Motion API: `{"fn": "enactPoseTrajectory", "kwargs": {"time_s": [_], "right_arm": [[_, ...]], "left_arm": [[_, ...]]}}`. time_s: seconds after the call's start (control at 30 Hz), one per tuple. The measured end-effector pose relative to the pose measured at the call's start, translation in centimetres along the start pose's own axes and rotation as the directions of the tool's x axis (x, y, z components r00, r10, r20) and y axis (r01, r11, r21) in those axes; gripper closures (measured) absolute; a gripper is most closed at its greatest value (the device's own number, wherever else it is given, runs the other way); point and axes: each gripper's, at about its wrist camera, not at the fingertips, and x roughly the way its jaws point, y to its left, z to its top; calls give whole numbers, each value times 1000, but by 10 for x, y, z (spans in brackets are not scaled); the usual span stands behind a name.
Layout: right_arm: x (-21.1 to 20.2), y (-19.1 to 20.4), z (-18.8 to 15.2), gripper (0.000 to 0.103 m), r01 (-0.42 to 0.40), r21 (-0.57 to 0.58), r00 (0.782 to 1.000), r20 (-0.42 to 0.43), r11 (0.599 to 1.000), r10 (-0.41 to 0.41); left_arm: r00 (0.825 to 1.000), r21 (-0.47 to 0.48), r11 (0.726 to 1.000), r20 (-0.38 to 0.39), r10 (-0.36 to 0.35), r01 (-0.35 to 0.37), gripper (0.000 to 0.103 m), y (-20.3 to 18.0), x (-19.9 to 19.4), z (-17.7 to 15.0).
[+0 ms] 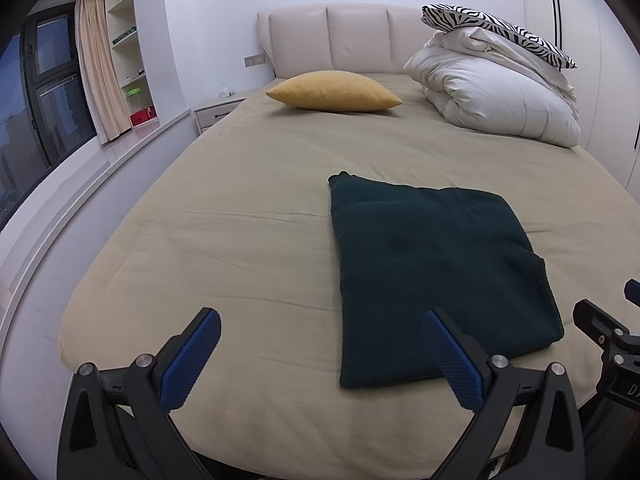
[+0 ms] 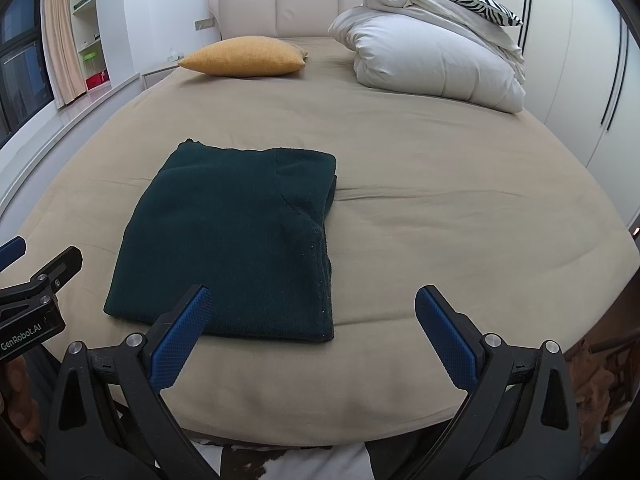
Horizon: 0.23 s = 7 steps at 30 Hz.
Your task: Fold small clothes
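Note:
A dark green knit garment (image 1: 432, 272) lies folded into a flat rectangle on the beige bed sheet (image 1: 240, 240), near the bed's front edge. It also shows in the right wrist view (image 2: 236, 240). My left gripper (image 1: 320, 356) is open and empty, held above the front edge, its right finger over the garment's near left corner. My right gripper (image 2: 312, 332) is open and empty, its left finger over the garment's near edge. Each gripper shows at the side of the other's view.
A yellow cushion (image 1: 334, 91) lies at the head of the bed. A folded white duvet (image 1: 496, 92) with a zebra-print pillow (image 1: 496, 32) on top sits at the far right. A nightstand (image 1: 216, 112), a window ledge and shelves stand left; wardrobes stand right.

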Motion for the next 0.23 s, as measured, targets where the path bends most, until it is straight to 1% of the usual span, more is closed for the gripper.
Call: {"fn": "enactPoseTrajectory", "kwargs": {"time_s": [0.23], "right_arm": [[0, -2, -1, 0, -5, -2, 1000, -4, 1000, 5]], "left_arm": [[1000, 12, 1000, 13, -3, 2, 0, -4, -3, -3]]}}
